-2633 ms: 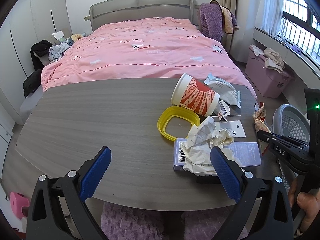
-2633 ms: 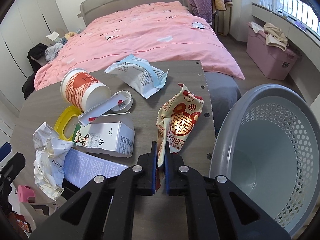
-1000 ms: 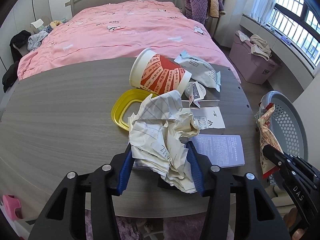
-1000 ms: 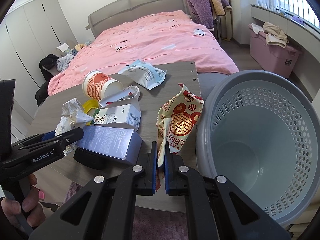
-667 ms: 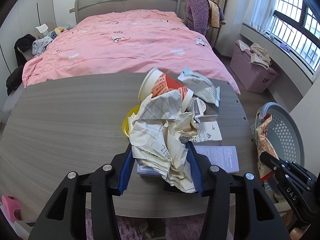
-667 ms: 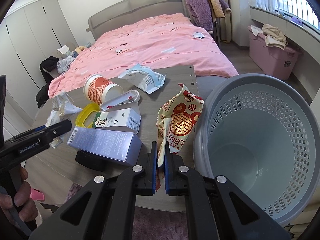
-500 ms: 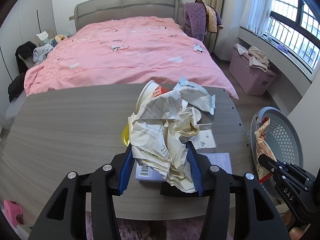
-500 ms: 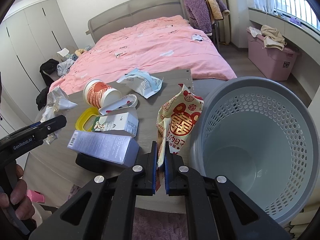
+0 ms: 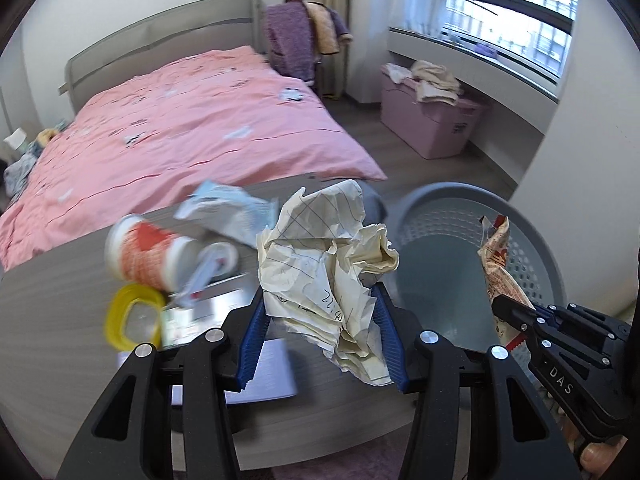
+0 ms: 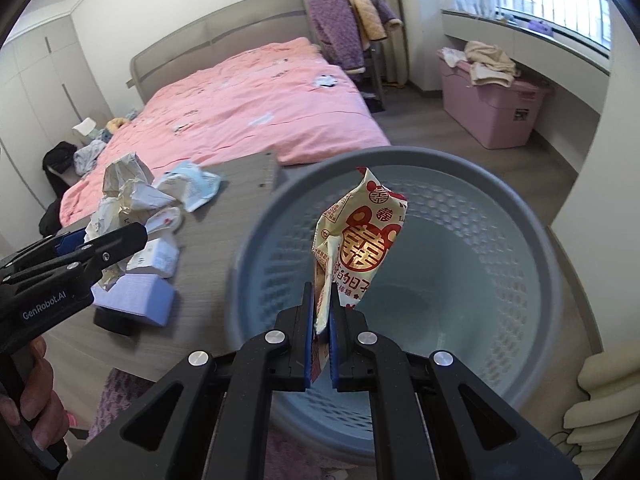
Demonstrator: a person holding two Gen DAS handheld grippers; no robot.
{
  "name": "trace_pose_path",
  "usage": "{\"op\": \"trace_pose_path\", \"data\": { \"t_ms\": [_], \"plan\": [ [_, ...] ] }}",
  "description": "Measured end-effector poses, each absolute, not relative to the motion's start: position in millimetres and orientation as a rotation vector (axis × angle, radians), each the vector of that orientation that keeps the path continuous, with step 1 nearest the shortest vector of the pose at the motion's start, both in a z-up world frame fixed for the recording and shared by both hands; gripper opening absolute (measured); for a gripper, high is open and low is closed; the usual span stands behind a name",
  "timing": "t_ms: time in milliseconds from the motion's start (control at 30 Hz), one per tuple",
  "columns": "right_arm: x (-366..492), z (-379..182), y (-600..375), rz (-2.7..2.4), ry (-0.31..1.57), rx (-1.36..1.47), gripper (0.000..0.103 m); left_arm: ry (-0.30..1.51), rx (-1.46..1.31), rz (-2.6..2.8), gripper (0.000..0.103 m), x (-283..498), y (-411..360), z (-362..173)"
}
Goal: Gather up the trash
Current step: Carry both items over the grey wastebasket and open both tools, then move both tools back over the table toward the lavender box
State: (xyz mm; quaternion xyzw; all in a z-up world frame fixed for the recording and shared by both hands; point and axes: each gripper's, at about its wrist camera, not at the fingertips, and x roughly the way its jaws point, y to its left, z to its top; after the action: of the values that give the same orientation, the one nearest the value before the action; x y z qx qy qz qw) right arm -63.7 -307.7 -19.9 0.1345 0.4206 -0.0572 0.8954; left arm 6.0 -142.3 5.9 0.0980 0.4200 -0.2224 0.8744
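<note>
Bedside basket empty beneath tool-held wrapper

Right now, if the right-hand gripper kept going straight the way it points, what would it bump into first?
Most likely the inside of the grey laundry basket. The right gripper, shut on a snack wrapper, points down into its open mouth, and nothing else shows in between, though depth is hard to judge.

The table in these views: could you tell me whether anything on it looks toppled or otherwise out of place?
Yes. The red-and-white paper cup lies on its side on the table, and its yellow lid sits separately beside it. A torn blue-and-white packet lies near the table's far edge.
</note>
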Motion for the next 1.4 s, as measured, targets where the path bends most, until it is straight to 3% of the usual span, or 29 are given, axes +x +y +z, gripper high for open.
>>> {"op": "trace_pose_path", "data": {
  "t_ms": [467, 567, 633, 700, 767, 1400],
  "plan": [
    [-78.0, -36.6, -366.4, -0.188, 0.910, 0.321, 0.009, 0.925, 0.273, -0.593, 0.049, -2.6, -223.8, -24.4],
    [-78.9, -36.5, -372.0, -0.192, 0.904, 0.326, 0.011, 0.919, 0.272, -0.597, 0.058, -1.2, -227.2, -24.1],
    [-79.6, -36.3, -373.7, -0.195, 0.901, 0.328, 0.017, 0.918, 0.275, -0.590, 0.061, -0.9, -228.1, -23.7],
    [-81.9, -34.4, -375.0, -0.202, 0.889, 0.325, 0.041, 0.920, 0.272, -0.582, 0.065, -0.8, -227.2, -23.2],
    [-85.5, -30.7, -373.2, -0.205, 0.870, 0.320, 0.048, 0.920, 0.266, -0.578, 0.065, -1.1, -226.1, -22.3],
    [-90.9, -30.8, -366.4, -0.201, 0.866, 0.304, 0.052, 0.906, 0.241, -0.541, 0.070, -8.9, -212.3, -16.4]
  ]
}}
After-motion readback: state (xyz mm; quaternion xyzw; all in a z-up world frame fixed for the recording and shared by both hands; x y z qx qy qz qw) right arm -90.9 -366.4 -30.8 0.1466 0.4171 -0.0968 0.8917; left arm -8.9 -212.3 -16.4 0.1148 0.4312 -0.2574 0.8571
